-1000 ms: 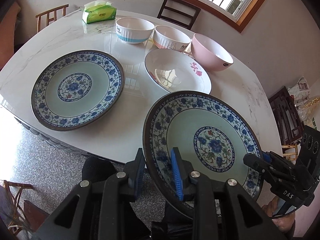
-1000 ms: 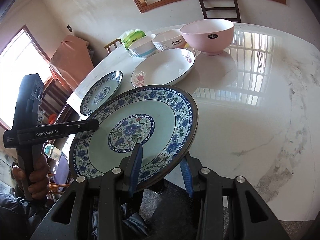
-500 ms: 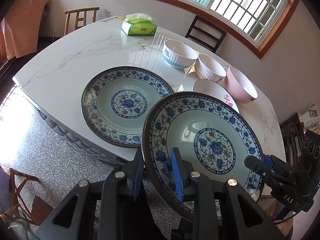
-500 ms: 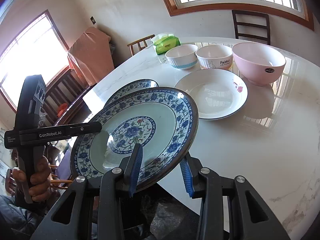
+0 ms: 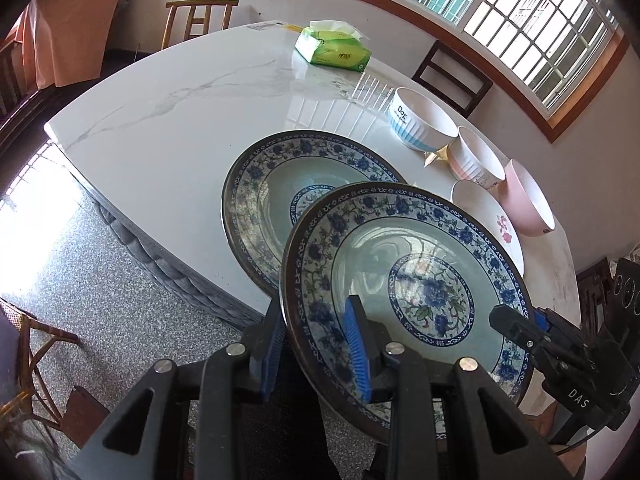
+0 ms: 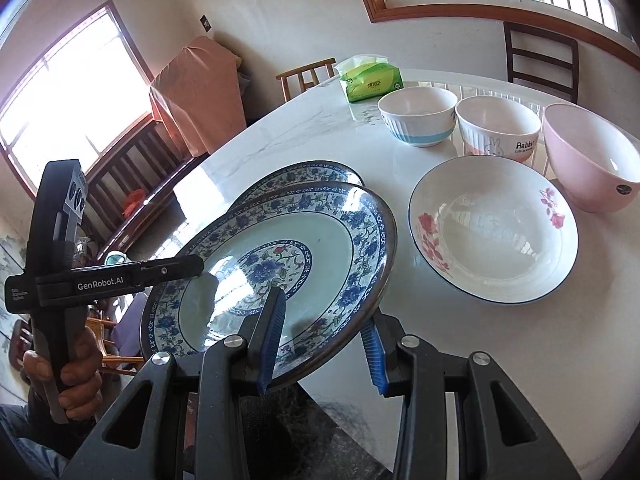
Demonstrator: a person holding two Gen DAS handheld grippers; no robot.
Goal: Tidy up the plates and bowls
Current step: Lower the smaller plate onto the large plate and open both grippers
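Observation:
A blue-flowered plate (image 5: 420,280) (image 6: 280,264) hangs tilted in the air, held from both sides. My left gripper (image 5: 316,348) has the plate's near rim between its blue pads; its jaws are opening, though the pads still touch the rim. My right gripper (image 6: 322,350) is shut on the opposite rim, one pad on top and one beneath. A matching blue-flowered plate (image 5: 272,192) (image 6: 304,172) lies flat on the marble table (image 5: 180,112), partly hidden under the held one.
A white plate with red flowers (image 6: 492,228) lies to the right. Behind it stand a blue-striped bowl (image 6: 416,120), a rabbit bowl (image 6: 496,128) and a pink bowl (image 6: 588,160). A green tissue pack (image 6: 370,80) sits at the far edge. Chairs surround the table.
Both grippers have carried the held plate sideways along the table. It now overlaps the matching plate, which stood well apart from it a second ago.

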